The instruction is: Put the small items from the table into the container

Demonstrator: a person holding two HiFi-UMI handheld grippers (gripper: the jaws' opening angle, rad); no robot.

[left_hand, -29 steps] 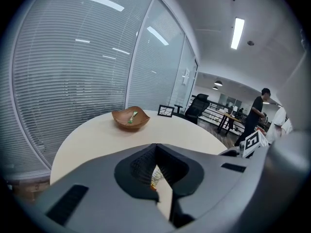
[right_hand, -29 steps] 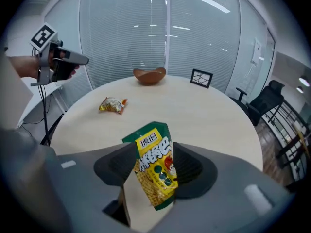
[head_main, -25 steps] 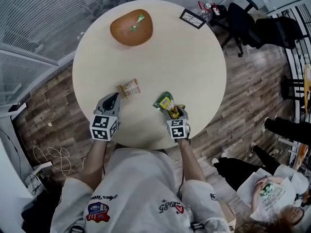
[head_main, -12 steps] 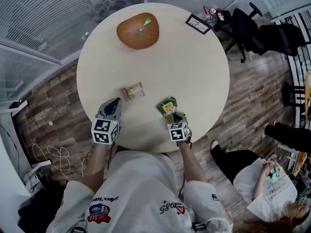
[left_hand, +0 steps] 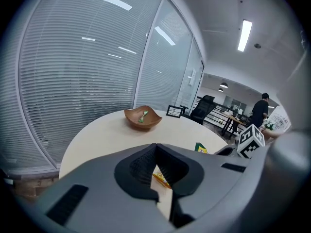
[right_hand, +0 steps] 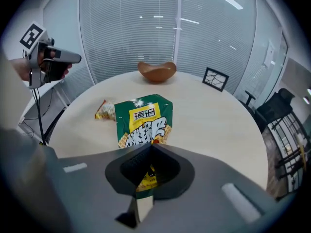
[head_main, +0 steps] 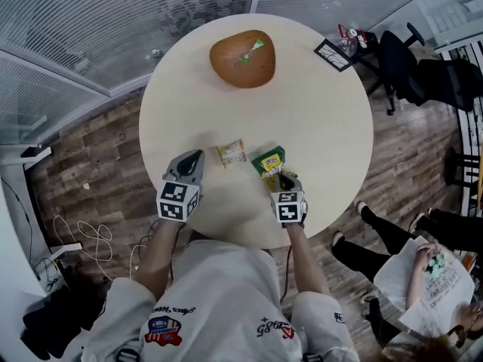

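**Head view:** A round pale surface (head_main: 332, 142) seen from above. A brown bowl (head_main: 230, 66), the container, sits at the far edge with a green wrapper (head_main: 251, 50) already inside. At the near edge, the right tool (head_main: 280, 175) is clamped on the near end of a green packet (head_main: 268, 159). The packet's long axis runs away from the tool, roughly toward the bowl. The bowl lies well apart, straight across the surface and a little left, so the coming carry looks like a long reach forward. The left tool (head_main: 196, 158) points at a small yellow packet (head_main: 231, 153), which lies near its tip but not touching it. The left hand is the nearer one to that packet.

**Left gripper view:** The left tool (left_hand: 155, 147) has its jaws together and nothing gripped. The small yellow packet (left_hand: 162, 179) shows only through the gap below the tips, on the surface beyond. The bowl (left_hand: 133, 118) sits far ahead. This view confirms what the overhead angle leaves unclear: the tool is empty.

**Right gripper view:** The right tool (right_hand: 151, 147) is pinched closed on the packet's lower edge. The green packet (right_hand: 143, 120) stretches forward from the jaws. The bowl (right_hand: 156, 72) is directly beyond it, and a framed card (right_hand: 215, 78) stands to its right. Only this view shows the grip itself and how well tool, packet and bowl line up.
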